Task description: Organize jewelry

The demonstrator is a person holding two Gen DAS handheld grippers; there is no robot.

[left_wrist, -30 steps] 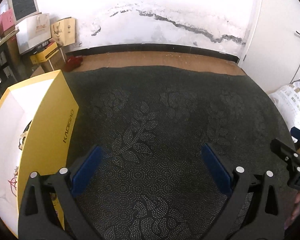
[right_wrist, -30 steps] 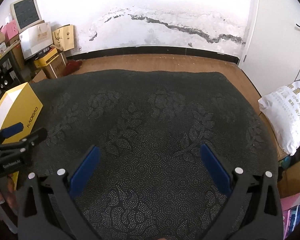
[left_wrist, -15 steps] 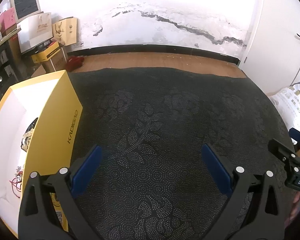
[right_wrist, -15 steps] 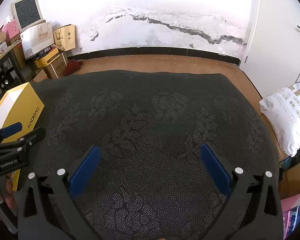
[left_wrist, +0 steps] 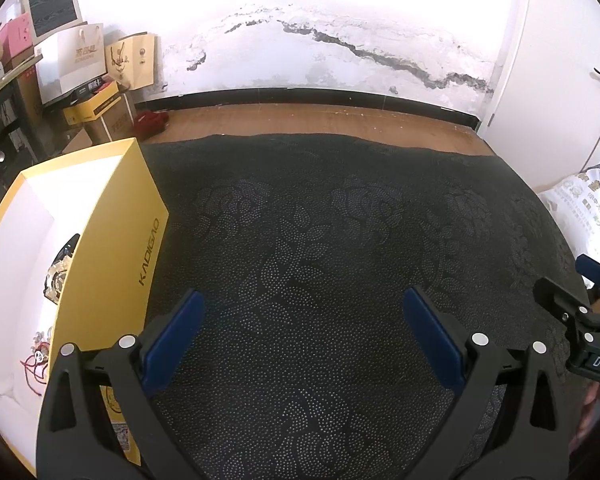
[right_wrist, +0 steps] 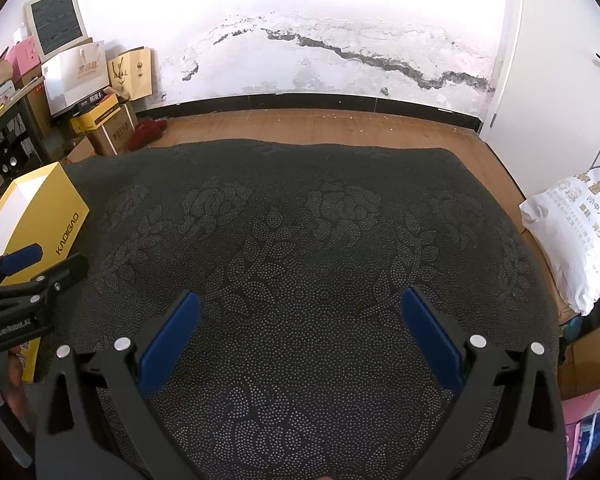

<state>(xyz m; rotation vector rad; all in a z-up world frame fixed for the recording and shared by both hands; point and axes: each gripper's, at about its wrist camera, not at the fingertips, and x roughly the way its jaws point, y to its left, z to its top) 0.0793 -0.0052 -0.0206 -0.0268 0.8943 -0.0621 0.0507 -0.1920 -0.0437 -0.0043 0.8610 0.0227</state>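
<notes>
Hovering over the dark floral-embossed cloth (left_wrist: 320, 240), I hold left gripper (left_wrist: 300, 320) and right gripper (right_wrist: 300, 320) spread, empty; open yellow cardboard box (left_wrist: 112, 248) at 9 o'clock holds jewelry (left_wrist: 58, 276).

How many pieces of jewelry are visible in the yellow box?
2: a gold-and-black piece against the right wall of the yellow box, and a red string piece nearer the camera. More may be hidden behind that wall.
</notes>
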